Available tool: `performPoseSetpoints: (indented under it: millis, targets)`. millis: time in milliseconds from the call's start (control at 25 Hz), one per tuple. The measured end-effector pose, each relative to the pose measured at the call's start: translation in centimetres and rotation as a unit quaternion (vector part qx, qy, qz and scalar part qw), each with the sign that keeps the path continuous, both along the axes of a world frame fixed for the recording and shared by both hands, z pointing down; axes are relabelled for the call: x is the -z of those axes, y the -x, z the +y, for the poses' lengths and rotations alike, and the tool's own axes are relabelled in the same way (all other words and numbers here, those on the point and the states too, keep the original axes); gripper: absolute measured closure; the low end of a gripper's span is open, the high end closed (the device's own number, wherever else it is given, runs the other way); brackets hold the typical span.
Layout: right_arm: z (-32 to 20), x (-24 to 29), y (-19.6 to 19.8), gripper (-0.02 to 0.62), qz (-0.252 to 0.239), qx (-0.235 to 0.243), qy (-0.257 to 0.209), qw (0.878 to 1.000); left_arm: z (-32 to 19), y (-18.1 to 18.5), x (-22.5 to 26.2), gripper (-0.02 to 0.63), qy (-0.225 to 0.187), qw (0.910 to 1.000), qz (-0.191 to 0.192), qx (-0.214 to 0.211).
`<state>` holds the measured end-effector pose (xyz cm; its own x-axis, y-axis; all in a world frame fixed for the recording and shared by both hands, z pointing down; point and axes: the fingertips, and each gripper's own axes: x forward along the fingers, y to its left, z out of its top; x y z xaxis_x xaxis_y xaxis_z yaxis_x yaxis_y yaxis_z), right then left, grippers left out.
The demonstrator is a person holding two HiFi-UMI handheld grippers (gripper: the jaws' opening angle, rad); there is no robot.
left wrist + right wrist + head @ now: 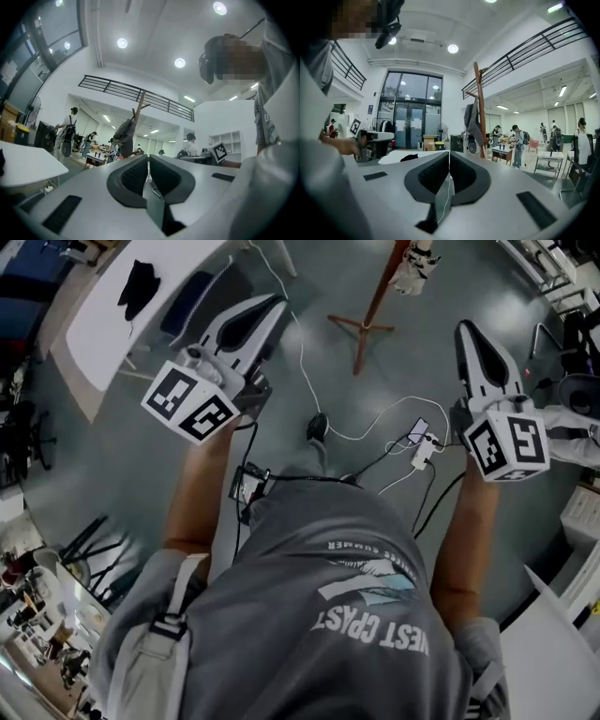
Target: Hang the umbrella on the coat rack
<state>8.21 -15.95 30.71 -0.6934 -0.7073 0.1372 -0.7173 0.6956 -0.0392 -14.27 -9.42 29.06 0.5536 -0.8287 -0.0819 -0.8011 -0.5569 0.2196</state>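
Left gripper (149, 157) and right gripper (449, 153) were both closed, empty; a grey bundle (471, 121), seemingly the umbrella, hung on the coat rack (477, 84); hanging looked done

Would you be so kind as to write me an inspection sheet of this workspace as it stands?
Surface: grey floor, no marks seen.
Job's things: wooden coat rack stands upright; a grey item hangs on it, and I cannot tell whether it is the umbrella.
Clutter: black item lying on the white table.
Grippers: left gripper and right gripper both shut, nothing between the jaws.
Cables: white cable and black cable trail across the floor.
Surroundings: people at tables; glass doors.
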Motion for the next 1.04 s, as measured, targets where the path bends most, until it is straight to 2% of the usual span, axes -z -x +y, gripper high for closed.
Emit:
performPoseSetpoints:
  millis: [240,360,640,1040]
  targets:
    - [7.0,2.4,-0.6,0.569,0.025,0.025,0.015,0.999,2.5,-1.5,1.7,0.577,-0.025,0.9950,-0.097,0.003]
    - [9.4,2.7,-1.0,0.569,0.029,0.032,0.017,0.999,3.9,-2.4,2.1,0.577,-0.033,0.9910,-0.130,0.000]
    - [12.7,2.6,-3.0,0.569,0.027,0.034,0.018,0.999,6.9,-4.8,1.8,0.577,-0.031,0.9904,-0.134,-0.015]
    - [15.0,3.0,-6.5,0.569,0.026,0.019,0.016,0.999,10.7,-6.4,1.9,0.577,-0.025,0.9915,-0.128,-0.005]
